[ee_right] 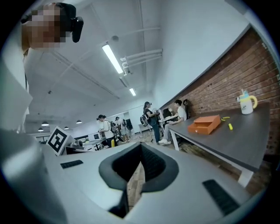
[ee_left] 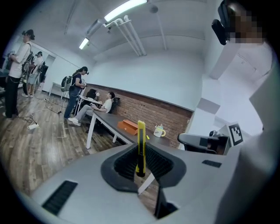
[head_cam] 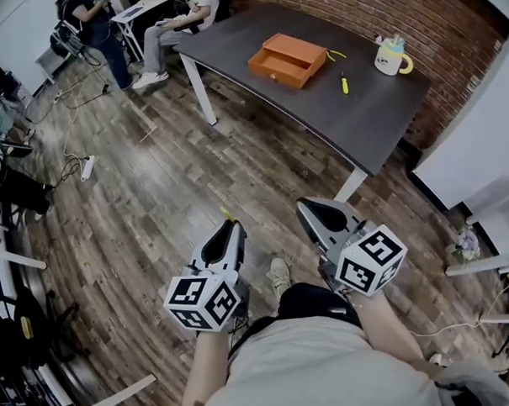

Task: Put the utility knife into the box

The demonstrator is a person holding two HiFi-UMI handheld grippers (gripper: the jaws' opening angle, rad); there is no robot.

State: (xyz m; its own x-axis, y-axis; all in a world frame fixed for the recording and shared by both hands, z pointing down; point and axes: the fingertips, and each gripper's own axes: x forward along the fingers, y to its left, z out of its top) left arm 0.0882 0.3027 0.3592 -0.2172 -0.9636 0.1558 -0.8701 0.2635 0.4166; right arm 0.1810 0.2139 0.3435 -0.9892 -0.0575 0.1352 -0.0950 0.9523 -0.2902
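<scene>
Pinching the yellow utility knife (ee_left: 141,146) with my left gripper (head_cam: 229,228), jaws tight; right gripper (head_cam: 310,211) jaws closed, empty; box (head_cam: 287,60) on the bench (head_cam: 360,109).

table (head_cam: 351,109): ahead of the person, along the brick wall (head_cam: 330,5)
box (head_cam: 287,60): on the table, left of its middle
mug (head_cam: 389,56): on the table, right of the box, well apart from it
small tool (head_cam: 344,84): on the table between box and mug
utility knife (ee_left: 141,146): upright between the left gripper's jaws
left gripper (head_cam: 230,226), right gripper (head_cam: 310,211): side by side over the floor (head_cam: 153,185), short of the table
seated person (head_cam: 175,20): at the table's far left end
</scene>
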